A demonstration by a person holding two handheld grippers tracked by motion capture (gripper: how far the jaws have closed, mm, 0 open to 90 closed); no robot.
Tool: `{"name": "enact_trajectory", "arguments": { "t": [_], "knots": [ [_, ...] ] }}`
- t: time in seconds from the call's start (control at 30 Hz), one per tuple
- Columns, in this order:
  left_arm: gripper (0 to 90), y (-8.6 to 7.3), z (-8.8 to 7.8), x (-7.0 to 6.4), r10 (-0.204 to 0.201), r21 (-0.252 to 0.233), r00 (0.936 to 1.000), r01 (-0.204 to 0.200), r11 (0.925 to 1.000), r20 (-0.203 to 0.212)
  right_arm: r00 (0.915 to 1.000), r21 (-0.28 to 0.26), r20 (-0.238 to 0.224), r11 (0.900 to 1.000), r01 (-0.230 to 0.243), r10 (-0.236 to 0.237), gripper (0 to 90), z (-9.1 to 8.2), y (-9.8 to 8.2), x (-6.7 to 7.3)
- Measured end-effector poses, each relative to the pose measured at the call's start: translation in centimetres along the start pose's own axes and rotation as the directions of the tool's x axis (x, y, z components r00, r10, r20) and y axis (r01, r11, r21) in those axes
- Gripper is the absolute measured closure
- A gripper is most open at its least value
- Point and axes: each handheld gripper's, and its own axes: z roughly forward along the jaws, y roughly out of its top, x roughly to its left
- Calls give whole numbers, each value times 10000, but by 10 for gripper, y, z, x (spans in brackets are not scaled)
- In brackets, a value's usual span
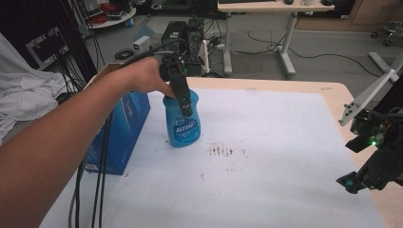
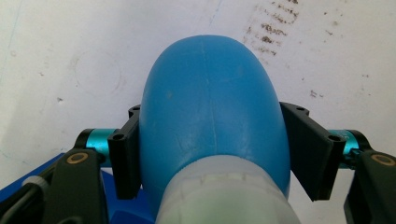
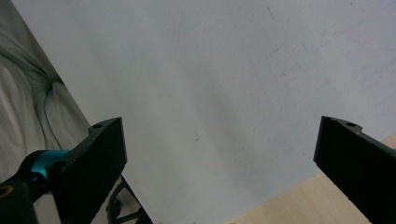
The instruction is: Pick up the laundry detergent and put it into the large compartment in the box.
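Note:
A blue plastic bottle (image 1: 183,127) with a printed label stands upright on the white sheet (image 1: 275,156), left of centre. My left gripper (image 1: 184,105) comes down on it from above, held in a person's hand. In the left gripper view the two black jaws press on both sides of the blue bottle (image 2: 210,98), above its pale cap, and the left gripper (image 2: 212,140) is shut on it. At the table's right edge my right gripper (image 1: 354,164) hovers away from the bottle. The right gripper (image 3: 219,154) is open, jaws wide apart, with nothing between them.
A blue box (image 1: 121,133) stands close to the bottle's left side. Brown smudges (image 1: 221,151) mark the sheet right of the bottle. Black cables (image 1: 90,185) hang off the left forearm. Bare wood (image 1: 340,95) shows along the table's right and far edges.

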Motion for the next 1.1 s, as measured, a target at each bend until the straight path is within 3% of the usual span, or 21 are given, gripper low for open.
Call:
{"name": "enact_trajectory", "arguments": {
  "t": [0.2, 0.63, 0.83, 0.87, 1.0, 1.03, 1.07, 1.1],
  "knots": [
    [363, -2, -1, 2, -24, -118, 10000, 23, 9999, -53, 10000, 1, -16, 10000, 9, -9, 16, 1, 0, 0],
    [371, -5, -5, 3, 0, -221, 10000, 2, 9998, 98, 10000, -1, -62, 10000, -36, 36, 17, 2, -2, -2],
    [371, -9, -23, 0, -14, -407, 10000, 18, 9992, 90, 9999, -23, -60, 10000, -81, 81, 16, 1, -4, -3],
    [371, -12, -37, -3, 8, -458, 10000, -9, 9990, -37, 9999, -68, -65, 9999, -93, 93, 16, 0, -4, -3],
    [371, -17, -63, -8, 17, -482, 9998, -27, 9988, -196, 9999, -82, -77, 9999, -90, 89, 16, -1, -5, -2],
    [372, -17, -63, -8, 17, -482, 9998, -27, 9988, -196, 10000, -78, -46, 10000, -51, 51, 17, -2, -5, -2],
    [371, -20, -75, -12, 146, -451, 9995, -158, 9989, -274, 10000, -128, -56, 9999, -7, 6, 16, -2, -5, -2],
    [371, -20, -75, -12, 146, -451, 9995, -158, 9989, -274, 10000, -128, -56, 9999, -7, 6, 16, -2, -5, -2]
  ]
}}
